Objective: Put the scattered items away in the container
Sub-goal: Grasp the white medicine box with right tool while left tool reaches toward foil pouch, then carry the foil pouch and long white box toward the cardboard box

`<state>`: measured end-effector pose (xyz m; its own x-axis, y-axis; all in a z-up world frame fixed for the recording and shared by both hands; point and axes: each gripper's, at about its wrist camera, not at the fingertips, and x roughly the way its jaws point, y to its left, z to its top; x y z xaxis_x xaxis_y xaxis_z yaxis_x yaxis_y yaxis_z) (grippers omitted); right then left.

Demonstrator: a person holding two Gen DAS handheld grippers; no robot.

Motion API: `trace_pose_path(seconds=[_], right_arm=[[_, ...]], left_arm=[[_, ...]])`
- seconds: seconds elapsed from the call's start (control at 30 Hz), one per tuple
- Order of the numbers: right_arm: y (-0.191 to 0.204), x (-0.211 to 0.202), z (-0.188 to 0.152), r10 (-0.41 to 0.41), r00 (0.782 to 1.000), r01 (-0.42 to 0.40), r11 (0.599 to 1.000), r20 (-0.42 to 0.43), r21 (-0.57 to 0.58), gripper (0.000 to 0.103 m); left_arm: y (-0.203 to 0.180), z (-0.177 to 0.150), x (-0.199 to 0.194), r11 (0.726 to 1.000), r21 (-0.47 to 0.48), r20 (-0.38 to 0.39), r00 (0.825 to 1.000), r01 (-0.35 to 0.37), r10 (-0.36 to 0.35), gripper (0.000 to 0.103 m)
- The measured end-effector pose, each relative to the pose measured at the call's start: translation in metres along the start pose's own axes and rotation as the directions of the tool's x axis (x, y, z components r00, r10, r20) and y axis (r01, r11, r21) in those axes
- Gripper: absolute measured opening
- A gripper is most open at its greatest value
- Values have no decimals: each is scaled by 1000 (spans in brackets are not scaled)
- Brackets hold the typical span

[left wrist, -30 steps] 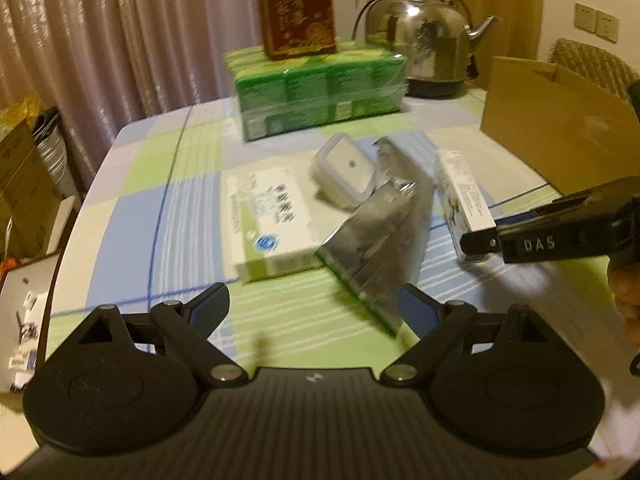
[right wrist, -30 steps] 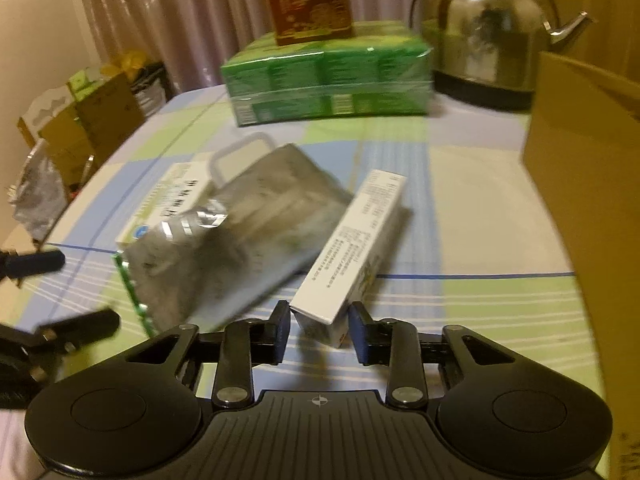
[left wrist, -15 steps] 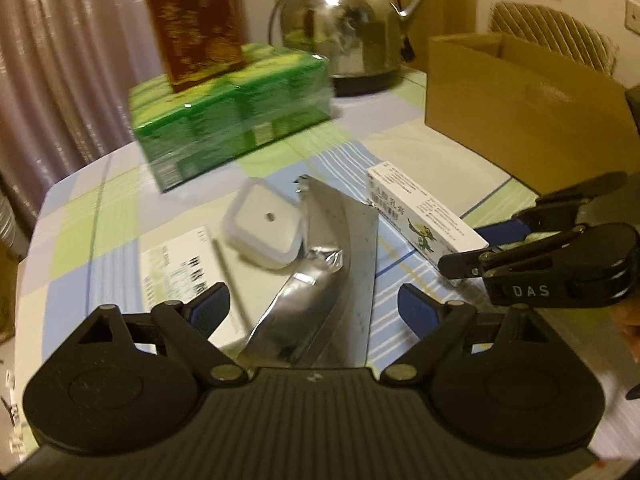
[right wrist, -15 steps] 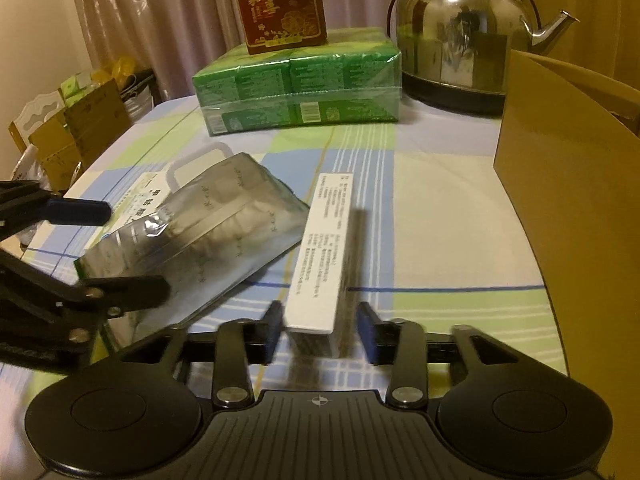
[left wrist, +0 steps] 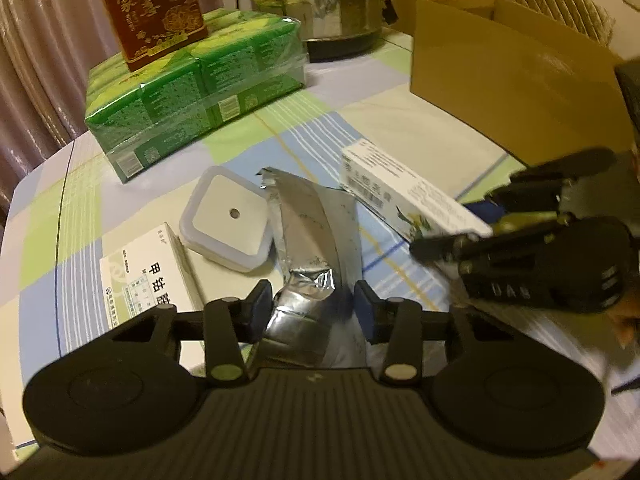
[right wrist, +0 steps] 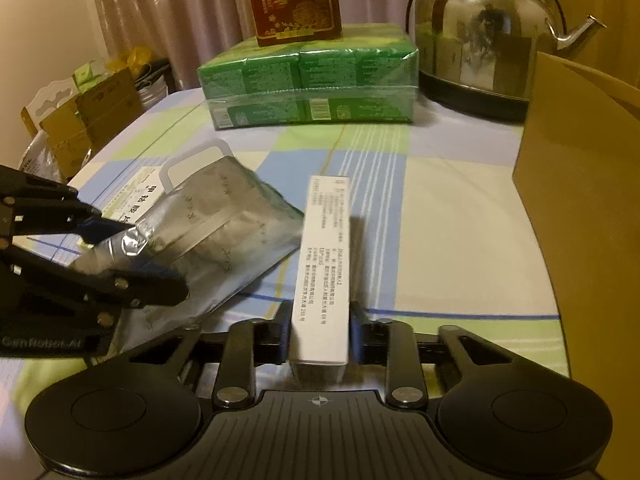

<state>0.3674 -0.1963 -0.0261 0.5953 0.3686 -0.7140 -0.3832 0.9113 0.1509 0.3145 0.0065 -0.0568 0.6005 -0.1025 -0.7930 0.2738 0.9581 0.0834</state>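
Note:
A crumpled silver foil pouch lies mid-table. Its near end sits between the pads of my left gripper, whose jaws are closing and touch it on both sides. The right wrist view shows that left gripper pinching the pouch at its corner. My right gripper is shut on the near end of a long white carton, also seen as the carton at the right. A white square case and a white-green medicine box lie left of the pouch. The open cardboard box stands at the right.
A shrink-wrapped green pack with a red box on top stands at the back, beside a steel kettle. A woven chair back is behind the cardboard box. Cartons and bags sit beyond the table's left edge.
My left gripper moved in over the pouch and its wide jaws narrowed onto it. The right jaws loosened briefly, then clamped the white carton, which now points straight ahead.

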Motion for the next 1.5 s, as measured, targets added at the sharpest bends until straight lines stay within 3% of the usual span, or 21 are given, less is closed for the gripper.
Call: trace_pose_path(seconds=[0.33,0.57,0.67,0.7,0.73,0.83,0.93,1.13,1.27,1.5], right_arm=[[-5,-67,-53,16,997,-14,1000,-78,24,23],[2,-119,-94,-27,994,28,1000,-104,9,23],[4,-129,-103,-33,993,35,999,-109,17,23],[5,-132,-105,-38,993,40,999,-108,13,23],[6,-133,-106,-40,993,41,999,-109,9,24],[6,-137,-108,-29,993,31,999,-111,17,32],[4,-136,-108,-24,994,27,999,-110,32,48],[2,-133,-107,-15,994,17,1000,-104,18,50],[0,-128,-110,-2,994,4,1000,-106,19,51],[-3,-125,-113,-5,996,5,1000,-92,-3,52]], left_arm=[[-55,-52,-55,993,-98,-16,998,64,-66,36],[-106,-93,-98,988,-117,-33,994,97,-101,36],[-115,-97,-108,987,-136,-54,994,92,-100,43],[-115,-97,-110,986,-143,-63,993,89,-99,54],[-116,-95,-113,987,-140,-70,993,83,-94,58],[-111,-86,-113,987,-131,-104,989,88,-102,59],[-103,-77,-102,983,-146,-157,979,107,-130,60],[-102,-60,-70,982,-128,-272,948,137,-168,60],[-110,-54,-49,983,-92,-359,915,159,-182,60],[-119,-54,-34,987,-46,-423,893,152,-157,52]])
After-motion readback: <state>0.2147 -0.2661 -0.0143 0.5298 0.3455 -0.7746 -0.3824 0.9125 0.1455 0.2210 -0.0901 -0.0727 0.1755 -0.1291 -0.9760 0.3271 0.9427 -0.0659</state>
